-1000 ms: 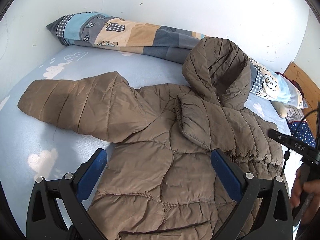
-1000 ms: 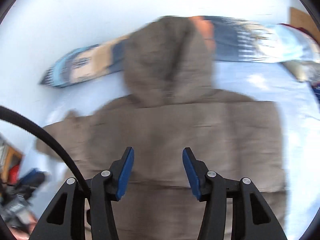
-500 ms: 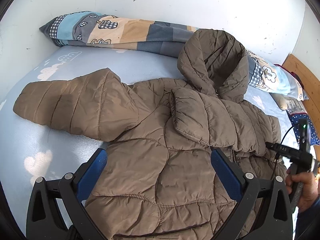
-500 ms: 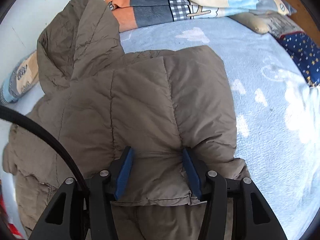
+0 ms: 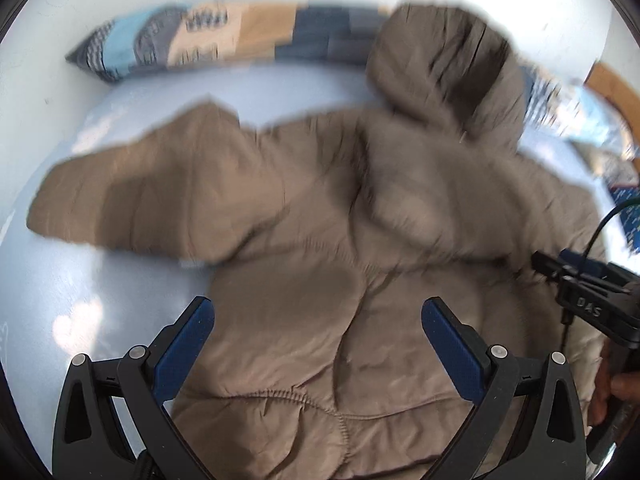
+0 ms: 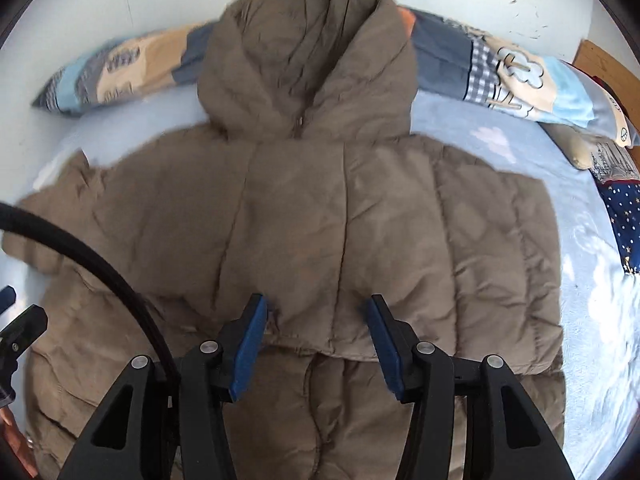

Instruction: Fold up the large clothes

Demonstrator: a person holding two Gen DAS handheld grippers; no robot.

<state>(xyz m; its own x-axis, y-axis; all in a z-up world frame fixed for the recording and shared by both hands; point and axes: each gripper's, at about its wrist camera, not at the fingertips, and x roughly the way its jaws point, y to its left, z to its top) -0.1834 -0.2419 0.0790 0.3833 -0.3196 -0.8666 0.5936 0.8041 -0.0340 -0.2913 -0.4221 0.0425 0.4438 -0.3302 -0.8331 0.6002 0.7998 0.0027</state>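
Note:
A brown hooded puffer jacket (image 5: 320, 264) lies front-up on the light blue bed (image 5: 52, 280), hood toward the wall. One sleeve (image 5: 132, 196) stretches out to the left. The other sleeve (image 6: 328, 240) is folded across the chest, and its cuff edge lies between the pads of my right gripper (image 6: 316, 340). Those jaws are opening and the fabric under them looks flat, not pinched. My left gripper (image 5: 320, 340) hangs wide open above the jacket's lower front, holding nothing. The right gripper (image 5: 580, 292) also shows at the right edge of the blurred left wrist view, with a hand on it.
A long patchwork pillow (image 6: 512, 72) runs along the white wall behind the hood. A dark blue starred cloth (image 6: 624, 220) and a wooden bed frame (image 6: 604, 64) sit at the far right. Bare sheet shows to the right of the jacket.
Both grippers have come lower over the jacket. The right wrist view has swung from the jacket's right side to its middle, and the fabric bunched at its pads has flattened.

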